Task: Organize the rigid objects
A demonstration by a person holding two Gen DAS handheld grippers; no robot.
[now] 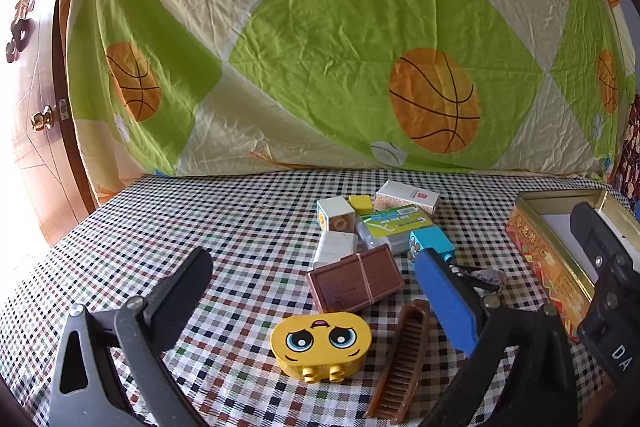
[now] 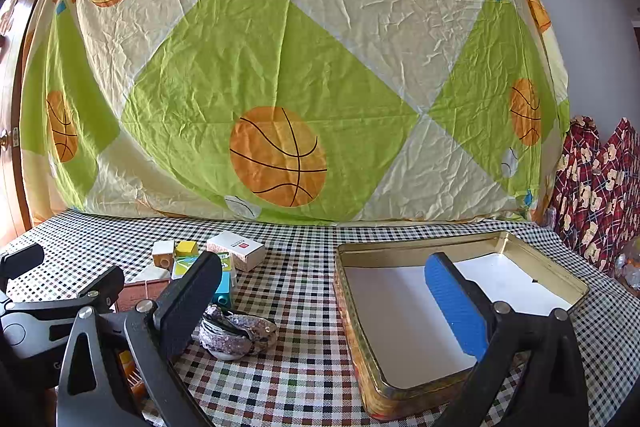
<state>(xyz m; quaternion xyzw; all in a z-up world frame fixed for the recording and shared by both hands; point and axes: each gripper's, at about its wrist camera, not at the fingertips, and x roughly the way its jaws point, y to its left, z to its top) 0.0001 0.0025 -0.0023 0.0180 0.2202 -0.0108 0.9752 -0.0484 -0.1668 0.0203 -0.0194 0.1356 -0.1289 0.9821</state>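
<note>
In the left wrist view my left gripper (image 1: 316,283) is open and empty above a brown chocolate-bar block (image 1: 355,278) and a yellow face block (image 1: 320,344). A brown comb (image 1: 404,355) lies to their right. Behind them sit white cubes (image 1: 335,215), a yellow cube (image 1: 360,203), a white box (image 1: 407,197), a green-labelled case (image 1: 394,227) and a blue block (image 1: 432,245). In the right wrist view my right gripper (image 2: 324,291) is open and empty. Its blue finger hangs over the open gold tin (image 2: 400,311), which holds only a white liner.
A sequinned hair tie (image 2: 236,331) lies on the checked tablecloth (image 2: 304,359) left of the tin. A basketball-print sheet (image 1: 340,47) hangs behind the table. A wooden door (image 1: 36,87) is at the left. Red patterned fabric (image 2: 600,179) is at the far right.
</note>
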